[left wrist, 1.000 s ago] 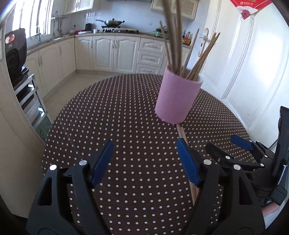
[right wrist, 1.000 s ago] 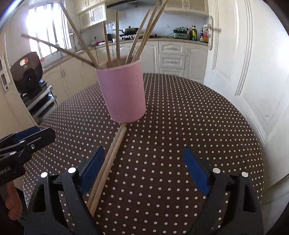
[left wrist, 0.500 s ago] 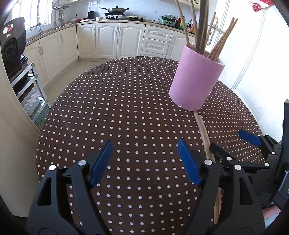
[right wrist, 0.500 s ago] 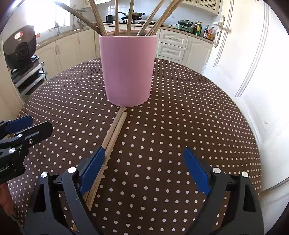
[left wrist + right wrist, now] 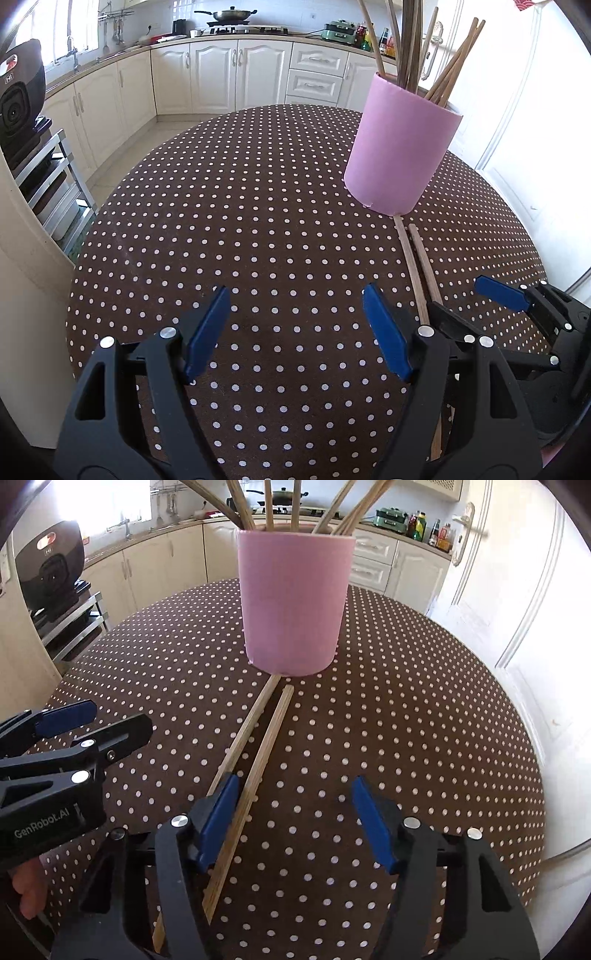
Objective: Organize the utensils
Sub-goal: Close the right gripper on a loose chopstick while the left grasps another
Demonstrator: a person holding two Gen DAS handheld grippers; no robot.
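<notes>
A pink cup stands on the dotted table and holds several wooden chopsticks. Two loose chopsticks lie side by side on the cloth, running from the cup's base toward me. My right gripper is open and empty; its left finger sits between the two loose chopsticks, low over the cloth. My left gripper is open and empty, to the left of the chopsticks. Each gripper shows in the other's view.
The round table has a brown polka-dot cloth. Its edge falls off on the left toward a metal rack with a black appliance. White kitchen cabinets stand behind and a white door on the right.
Both grippers have lowered and tilted down toward the table. The right gripper has moved left onto the loose chopsticks, and the two chopsticks now lie slightly apart.
</notes>
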